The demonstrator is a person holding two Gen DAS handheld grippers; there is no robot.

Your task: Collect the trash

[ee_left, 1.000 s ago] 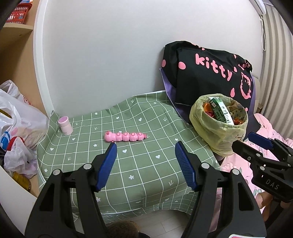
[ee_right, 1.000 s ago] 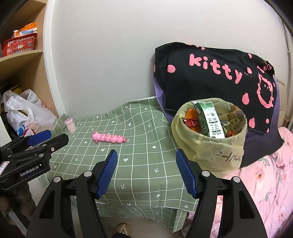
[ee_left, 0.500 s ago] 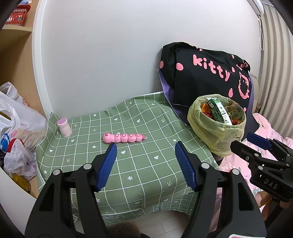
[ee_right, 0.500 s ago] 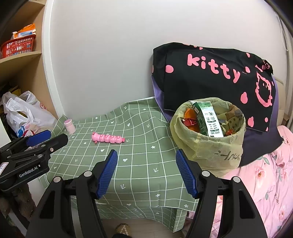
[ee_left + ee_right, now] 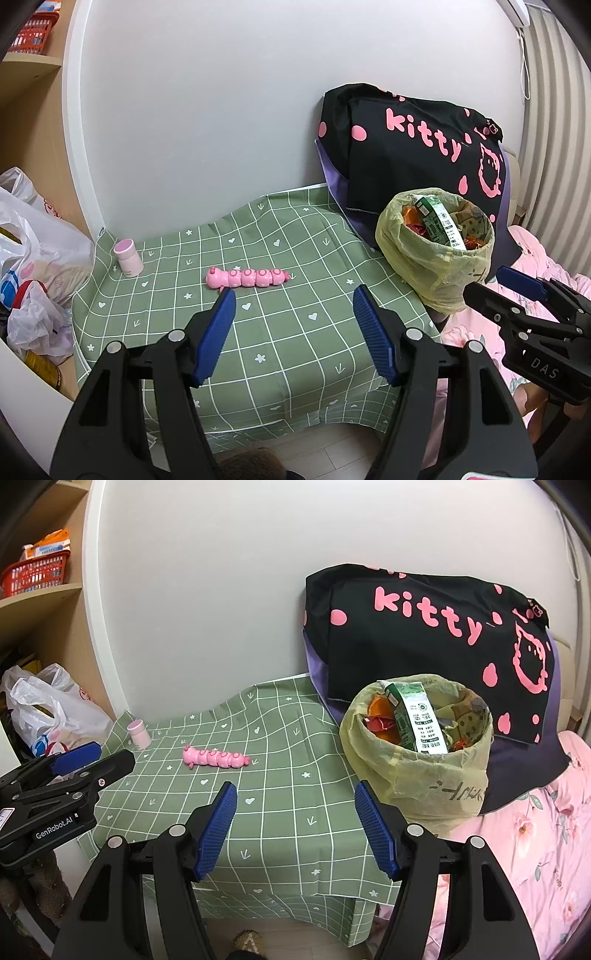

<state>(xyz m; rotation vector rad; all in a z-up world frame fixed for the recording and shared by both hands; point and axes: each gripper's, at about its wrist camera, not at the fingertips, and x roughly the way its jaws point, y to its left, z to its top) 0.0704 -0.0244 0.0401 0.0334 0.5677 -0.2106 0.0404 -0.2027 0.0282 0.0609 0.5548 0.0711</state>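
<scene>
A yellow trash bag stands at the right edge of the green checked tablecloth, full of wrappers with a green carton sticking up. It also shows in the right wrist view with the carton. My left gripper is open and empty, held back from the table's front edge. My right gripper is open and empty, also in front of the table. Each gripper shows in the other's view, the right one and the left one.
A pink caterpillar toy and a small pink jar are on the cloth. A black "kitty" bag leans on the wall behind the trash bag. White plastic bags lie at the left. A pink floral bed is at the right.
Both grippers have drawn slightly back and up from the table, so the whole scene looks a little smaller and lower. Nothing on the table has moved.
</scene>
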